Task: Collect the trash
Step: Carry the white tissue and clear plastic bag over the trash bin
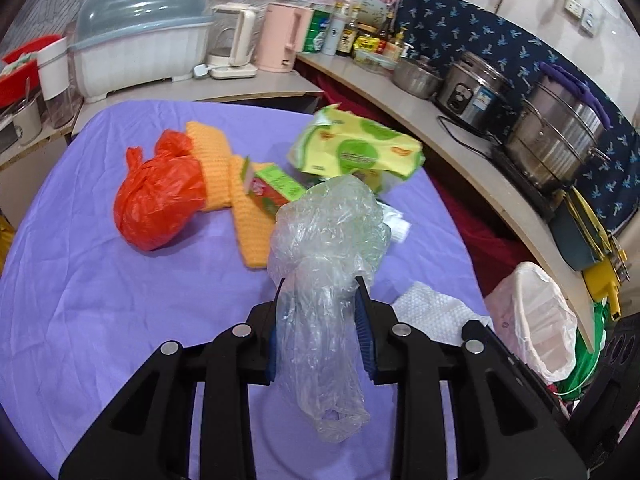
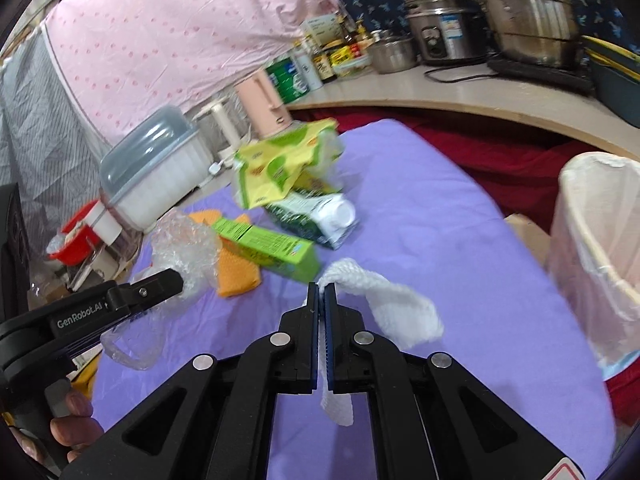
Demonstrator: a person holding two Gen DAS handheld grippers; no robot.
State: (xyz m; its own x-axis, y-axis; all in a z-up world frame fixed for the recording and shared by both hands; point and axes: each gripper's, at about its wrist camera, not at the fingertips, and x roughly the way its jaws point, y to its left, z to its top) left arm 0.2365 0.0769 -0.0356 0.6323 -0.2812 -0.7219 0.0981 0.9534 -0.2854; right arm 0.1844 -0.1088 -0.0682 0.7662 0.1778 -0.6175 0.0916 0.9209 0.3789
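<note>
Crumpled clear plastic bag [image 1: 326, 240] is hanging clamped in my left gripper [image 1: 322, 308]; my right gripper [image 2: 321, 300] is pinching white mesh foam wrap [image 2: 384, 312] above the purple tablecloth [image 2: 460, 240].

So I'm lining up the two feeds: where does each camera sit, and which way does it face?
Left wrist: on the left tongs, facing along its fingers across the purple table to the counter; tongs shut on a clear plastic bag.
Right wrist: on the right tongs, facing over the table toward the bin; tongs shut on white foam wrap; the left tongs and a hand show.
Shared: yellow-green tissue pack, green carton, orange cloth, bin.
</note>
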